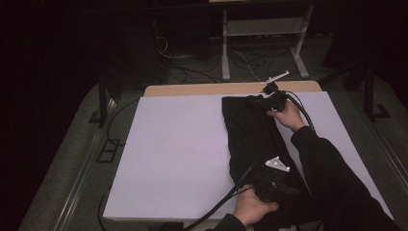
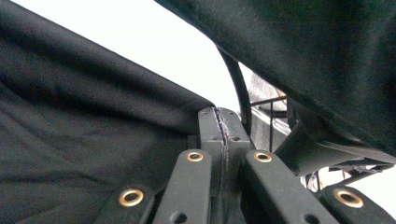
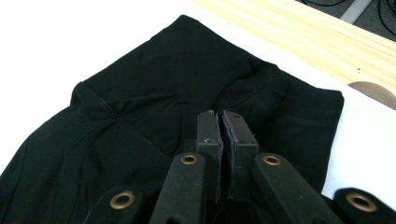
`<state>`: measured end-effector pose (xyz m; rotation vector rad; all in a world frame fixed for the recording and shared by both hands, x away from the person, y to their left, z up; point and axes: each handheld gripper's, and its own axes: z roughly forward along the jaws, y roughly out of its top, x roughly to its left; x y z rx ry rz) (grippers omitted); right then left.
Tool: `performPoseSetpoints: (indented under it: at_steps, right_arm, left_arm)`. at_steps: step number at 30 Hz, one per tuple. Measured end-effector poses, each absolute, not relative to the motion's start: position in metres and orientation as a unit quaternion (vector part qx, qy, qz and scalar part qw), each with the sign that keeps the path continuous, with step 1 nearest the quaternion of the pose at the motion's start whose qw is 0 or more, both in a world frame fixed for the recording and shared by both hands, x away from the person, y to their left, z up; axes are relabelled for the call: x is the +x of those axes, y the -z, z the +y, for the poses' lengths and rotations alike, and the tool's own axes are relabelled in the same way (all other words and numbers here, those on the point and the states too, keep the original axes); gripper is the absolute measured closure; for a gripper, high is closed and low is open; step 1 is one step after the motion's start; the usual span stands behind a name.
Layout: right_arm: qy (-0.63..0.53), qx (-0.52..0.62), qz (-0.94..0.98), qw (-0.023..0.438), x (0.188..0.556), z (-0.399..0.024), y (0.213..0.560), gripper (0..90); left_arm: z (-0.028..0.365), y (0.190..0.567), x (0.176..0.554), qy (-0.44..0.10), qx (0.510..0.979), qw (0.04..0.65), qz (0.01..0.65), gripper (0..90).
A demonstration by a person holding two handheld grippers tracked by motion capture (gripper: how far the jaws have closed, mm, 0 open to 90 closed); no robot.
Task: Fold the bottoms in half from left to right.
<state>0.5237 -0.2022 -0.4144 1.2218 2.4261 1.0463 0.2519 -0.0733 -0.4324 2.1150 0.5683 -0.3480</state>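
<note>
Cloth: a black garment (image 1: 252, 137) lies on the right half of the surface, running from the far edge toward the near edge; it looks folded lengthwise into a long strip.
Surface: white sheet (image 1: 178, 154) over a wooden top (image 1: 202, 89); the bare wood shows as a strip along the far edge.
Left claw: (image 1: 284, 188) down at the near end of the cloth, held in the person's left hand (image 1: 252, 208). In the left gripper view the jaws are pressed together (image 2: 223, 128), with a thin edge of dark fabric seeming to sit in the seam between them and cloth (image 2: 84, 140) draped just beside on the left.
Right claw: (image 1: 260, 103) at the far end of the cloth, right hand (image 1: 288, 115) behind it. In the right gripper view the jaws are squeezed tight (image 3: 223, 122) over the fabric (image 3: 154, 93); whether a fold is pinched I can't quite tell, though the cloth puckers toward the tips.
Far end detail: a stitched seam (image 3: 135, 133) runs across the cloth, and the corner sits close to the wood strip (image 3: 299, 28).
In the way: the sleeve (image 1: 332, 178) of the right arm crosses over the cloth's right side; cables (image 1: 226, 197) trail from the near claw off the near edge.
Around: floor cables (image 1: 192, 72) and a white frame's legs (image 1: 225, 48) beyond the far edge, all dim.
Containers: not one in sight.
Writing: no readable text.
</note>
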Motion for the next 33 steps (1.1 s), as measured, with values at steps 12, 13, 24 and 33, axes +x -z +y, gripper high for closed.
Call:
performPoseSetpoints:
  at_steps: [12, 13, 24, 33]
  right_arm:
    - [-0.385, 0.434, 0.808, 0.101, 0.528, -0.225, 0.425, 84.9]
    - [-0.385, 0.434, 0.808, 0.101, 0.528, -0.225, 0.425, 84.9]
    - [-0.400, 0.448, 0.795, 0.086, 0.533, -0.244, 0.443, 84.8]
    - [-0.399, 0.448, 0.795, 0.085, 0.533, -0.245, 0.442, 84.6]
  left_arm:
    - [-0.090, 0.441, 0.258, 0.157, 0.853, 0.439, 0.237, 88.7]
    - [-0.090, 0.441, 0.258, 0.157, 0.853, 0.439, 0.237, 88.7]
    - [-0.108, 0.446, 0.263, 0.160, 0.858, 0.429, 0.233, 88.6]
    - [-0.117, 0.449, 0.265, 0.157, 0.868, 0.409, 0.235, 88.3]
